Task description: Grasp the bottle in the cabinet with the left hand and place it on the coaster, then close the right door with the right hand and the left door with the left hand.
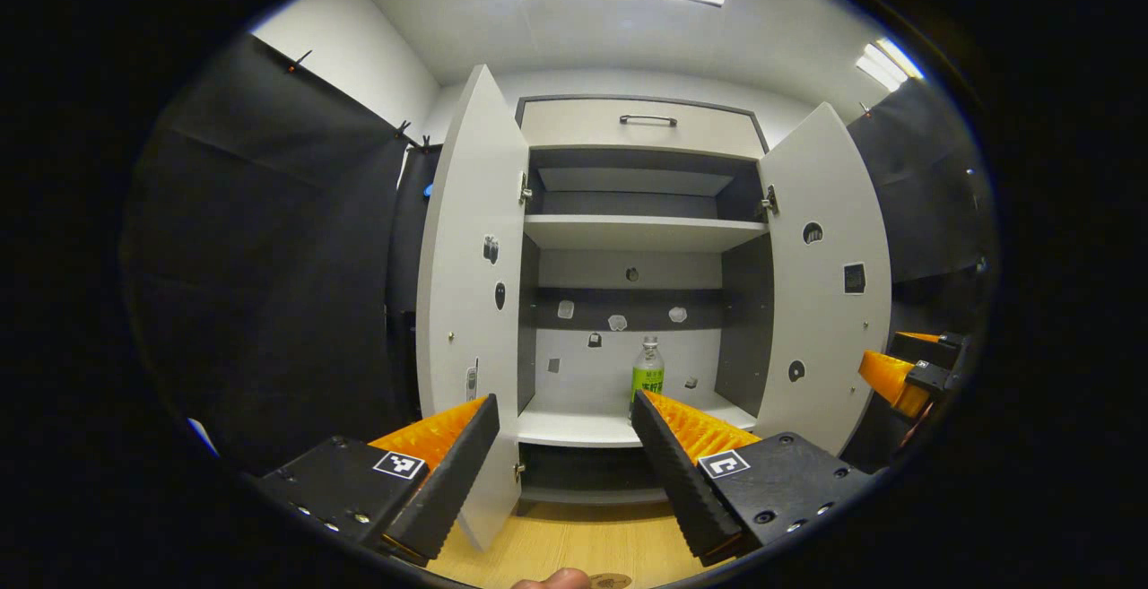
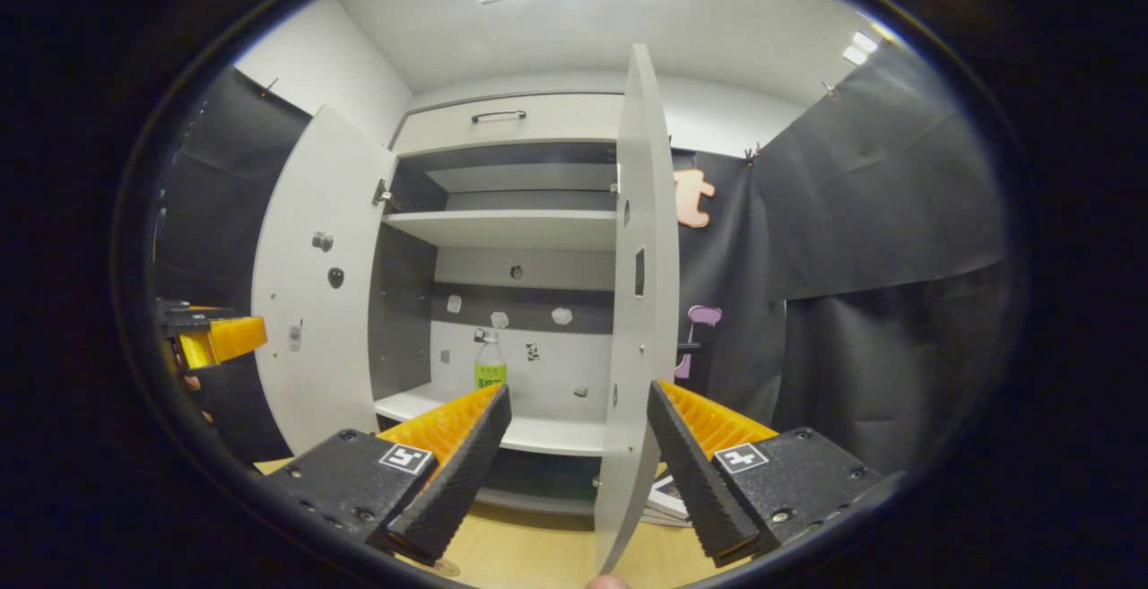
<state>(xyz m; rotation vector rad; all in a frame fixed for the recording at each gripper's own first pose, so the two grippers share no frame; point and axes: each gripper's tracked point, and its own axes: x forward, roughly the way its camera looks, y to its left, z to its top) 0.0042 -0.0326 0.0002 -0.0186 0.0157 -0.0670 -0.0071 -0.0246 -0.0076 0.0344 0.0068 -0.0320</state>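
While both white cabinet doors (image 1: 471,302) (image 1: 821,275) stand open, one clear green-labelled plastic bottle (image 1: 647,367) stands upright, cap up, on the lowest shelf (image 1: 574,428), ahead of the left hand-held gripper (image 1: 560,410), whose jaws gape empty; the right hand-held gripper (image 2: 578,405) gapes too.

Open doors (image 1: 466,302) flanking bottle (image 1: 647,369)

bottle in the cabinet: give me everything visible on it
The bottle is a small clear plastic one with a pale cap and a green label round its lower body. It stands upright on the cabinet's lowest white shelf, toward the back wall and right of centre in the left gripper view. Nothing touches it but the shelf; both doors are open and the left gripper is short of it, open.
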